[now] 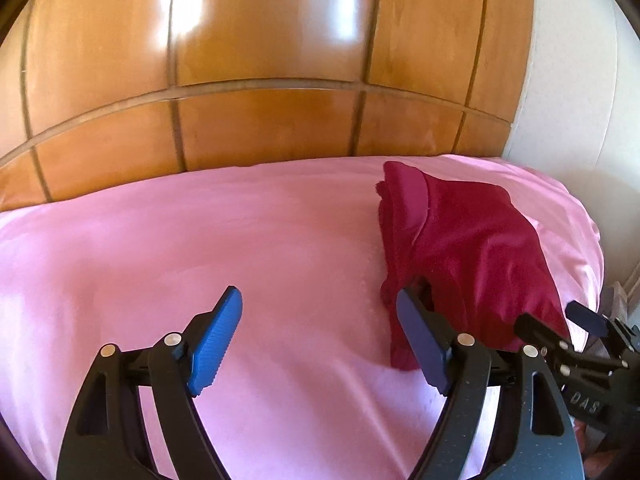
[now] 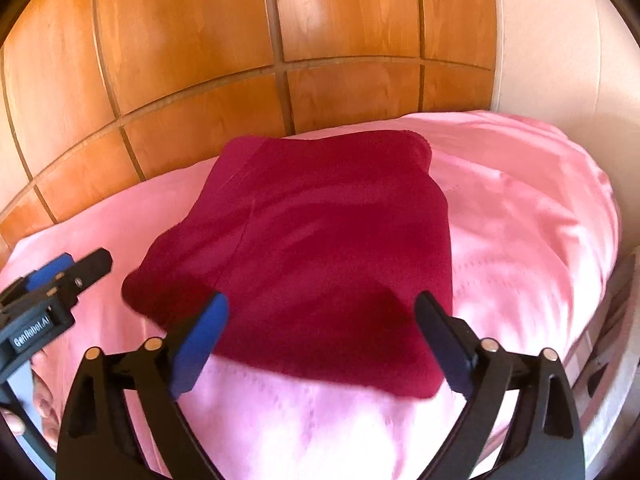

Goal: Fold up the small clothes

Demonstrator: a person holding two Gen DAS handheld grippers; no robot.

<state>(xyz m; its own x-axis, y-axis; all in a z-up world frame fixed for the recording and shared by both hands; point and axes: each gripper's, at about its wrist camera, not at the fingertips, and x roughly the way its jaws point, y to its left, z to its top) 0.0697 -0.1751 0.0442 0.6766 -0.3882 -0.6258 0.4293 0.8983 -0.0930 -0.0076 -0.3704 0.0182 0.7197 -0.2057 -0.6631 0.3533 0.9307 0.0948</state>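
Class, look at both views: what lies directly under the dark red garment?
The red garment rests on the pink sheet, which shows all around it. Whatever is beneath the sheet, or tucked within the garment's folds, is covered. Both the left claw and right claw are open.

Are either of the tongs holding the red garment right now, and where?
Nothing is held. The left tongs and right tongs are both open, and the red garment lies loose on the pink sheet.
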